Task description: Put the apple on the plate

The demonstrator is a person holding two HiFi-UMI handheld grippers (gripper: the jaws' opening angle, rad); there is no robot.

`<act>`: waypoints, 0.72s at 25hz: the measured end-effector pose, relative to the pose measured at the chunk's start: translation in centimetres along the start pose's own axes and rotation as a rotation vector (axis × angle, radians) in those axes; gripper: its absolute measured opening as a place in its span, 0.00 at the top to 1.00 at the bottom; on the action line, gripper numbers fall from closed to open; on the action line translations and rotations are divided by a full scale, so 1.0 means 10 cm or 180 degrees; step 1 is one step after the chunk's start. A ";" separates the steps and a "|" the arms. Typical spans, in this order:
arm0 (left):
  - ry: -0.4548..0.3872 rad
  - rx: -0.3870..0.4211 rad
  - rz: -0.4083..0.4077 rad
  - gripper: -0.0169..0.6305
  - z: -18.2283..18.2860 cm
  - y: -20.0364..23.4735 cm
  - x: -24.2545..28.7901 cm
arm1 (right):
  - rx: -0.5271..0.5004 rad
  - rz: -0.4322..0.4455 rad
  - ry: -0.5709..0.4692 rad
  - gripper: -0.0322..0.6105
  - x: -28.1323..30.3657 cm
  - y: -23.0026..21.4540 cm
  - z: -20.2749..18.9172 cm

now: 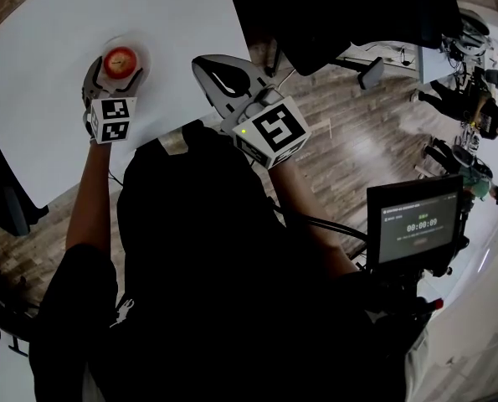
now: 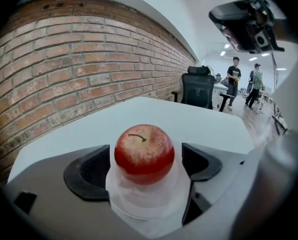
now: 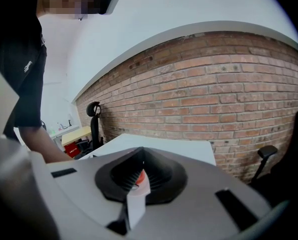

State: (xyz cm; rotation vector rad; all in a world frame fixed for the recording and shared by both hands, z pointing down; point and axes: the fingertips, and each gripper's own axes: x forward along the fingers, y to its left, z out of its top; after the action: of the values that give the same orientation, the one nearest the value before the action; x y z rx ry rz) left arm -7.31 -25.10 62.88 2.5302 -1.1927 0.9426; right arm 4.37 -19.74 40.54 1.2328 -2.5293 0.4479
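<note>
Round red apple [image 2: 144,153] on the little clear plastic plate [image 2: 138,210], left gripper [image 2: 145,160] spread wide either side, right gripper [image 3: 138,176] pressed together

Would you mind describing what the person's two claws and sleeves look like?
Both the left claw and right claw have pale grey bodies with black ribbed pads. Each carries a white cube printed with black square markers; a small green light shows on the right one. The person wears a black short-sleeved top.
</note>
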 end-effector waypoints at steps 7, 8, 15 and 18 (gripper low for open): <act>0.0011 -0.0002 0.0031 0.30 -0.02 0.05 0.01 | -0.0007 0.0018 0.0009 0.95 0.01 0.01 -0.01; 0.0009 0.0000 0.0034 0.30 -0.01 0.05 0.01 | -0.0007 0.0019 0.0005 0.95 0.01 0.01 -0.01; -0.0035 -0.0024 0.0062 0.30 0.03 0.05 -0.03 | -0.0024 0.0063 -0.0036 0.95 0.02 0.03 0.00; -0.0043 -0.0063 0.0092 0.30 0.05 0.03 -0.09 | -0.0024 0.0122 -0.0061 0.95 0.03 0.06 0.02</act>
State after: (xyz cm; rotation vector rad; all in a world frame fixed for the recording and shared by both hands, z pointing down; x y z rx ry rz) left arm -7.74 -24.95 61.92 2.5144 -1.2394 0.9172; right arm 3.64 -19.68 40.44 1.1936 -2.5723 0.4369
